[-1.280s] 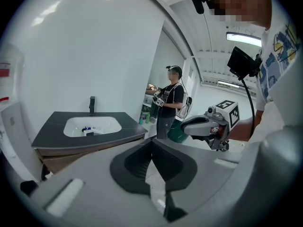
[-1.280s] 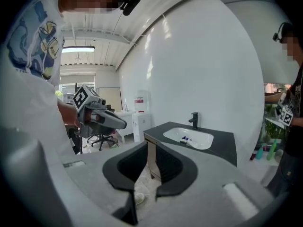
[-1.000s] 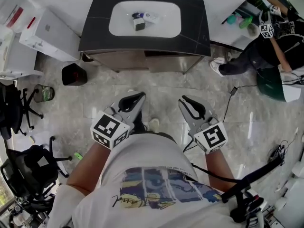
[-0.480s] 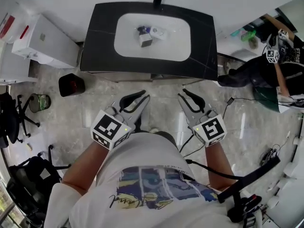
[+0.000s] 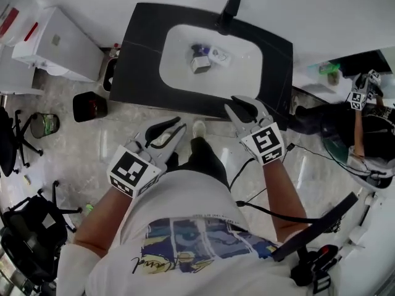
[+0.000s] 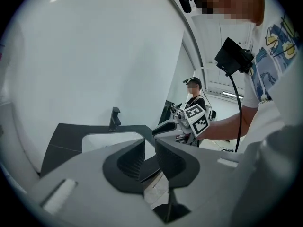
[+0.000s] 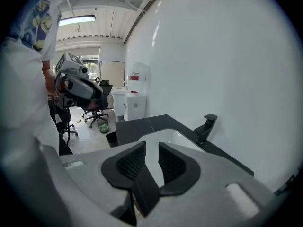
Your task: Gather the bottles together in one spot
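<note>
Your left gripper (image 5: 179,126) and right gripper (image 5: 232,105), its jaws just eased wider, hover narrowly parted and empty before the sink (image 5: 143,60), poised to reach its bottles (image 5: 207,56).

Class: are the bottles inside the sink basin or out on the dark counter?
Inside: the bottles sit clustered on the white basin floor, near the faucet.

Left gripper (image 5: 171,130) nears sink counter (image 5: 142,60); right gripper (image 5: 239,106) reaches its front edge, empty jaws just opening.
</note>
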The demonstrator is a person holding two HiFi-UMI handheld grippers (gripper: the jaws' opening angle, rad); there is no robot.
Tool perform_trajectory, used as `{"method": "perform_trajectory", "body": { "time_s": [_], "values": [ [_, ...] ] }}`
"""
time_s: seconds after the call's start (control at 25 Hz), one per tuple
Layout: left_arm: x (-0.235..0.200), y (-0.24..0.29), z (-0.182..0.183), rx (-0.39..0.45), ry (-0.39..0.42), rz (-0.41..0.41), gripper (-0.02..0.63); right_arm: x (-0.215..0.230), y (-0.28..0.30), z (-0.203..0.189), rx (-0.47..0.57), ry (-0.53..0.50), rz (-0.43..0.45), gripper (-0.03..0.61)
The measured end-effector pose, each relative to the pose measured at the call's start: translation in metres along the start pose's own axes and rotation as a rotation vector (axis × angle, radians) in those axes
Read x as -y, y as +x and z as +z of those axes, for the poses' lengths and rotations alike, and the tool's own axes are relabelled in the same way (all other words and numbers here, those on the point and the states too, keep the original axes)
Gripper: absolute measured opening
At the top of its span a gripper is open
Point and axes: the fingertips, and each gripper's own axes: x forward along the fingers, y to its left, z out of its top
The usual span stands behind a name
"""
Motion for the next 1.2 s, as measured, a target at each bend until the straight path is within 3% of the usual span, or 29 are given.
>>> {"method": "perform_trajectory", "body": {
  "time_s": [0.28,0.6,0.84,1.04,1.2],
  "values": [
    [-0.033,0.018,0.022,0.015,-0.04,0.119,0.06,0.057,0.084,-0.014,-0.07,-0.088,0.105,0.093],
    [-0.054,0.058,0.043,0.01,-0.107,0.238,0.06,0.115,0.186,-0.075,-0.203,-0.195,0.197,0.103],
    [-0.064,0.085,0.052,0.032,-0.102,0.284,0.06,0.142,0.255,-0.114,-0.285,-0.275,0.248,0.12],
    [-0.065,0.095,0.046,0.006,-0.152,0.332,0.06,0.148,0.287,-0.135,-0.334,-0.263,0.286,0.14],
    [-0.07,0.101,0.039,-0.009,-0.173,0.353,0.06,0.148,0.307,-0.147,-0.356,-0.312,0.308,0.14]
  ]
}}
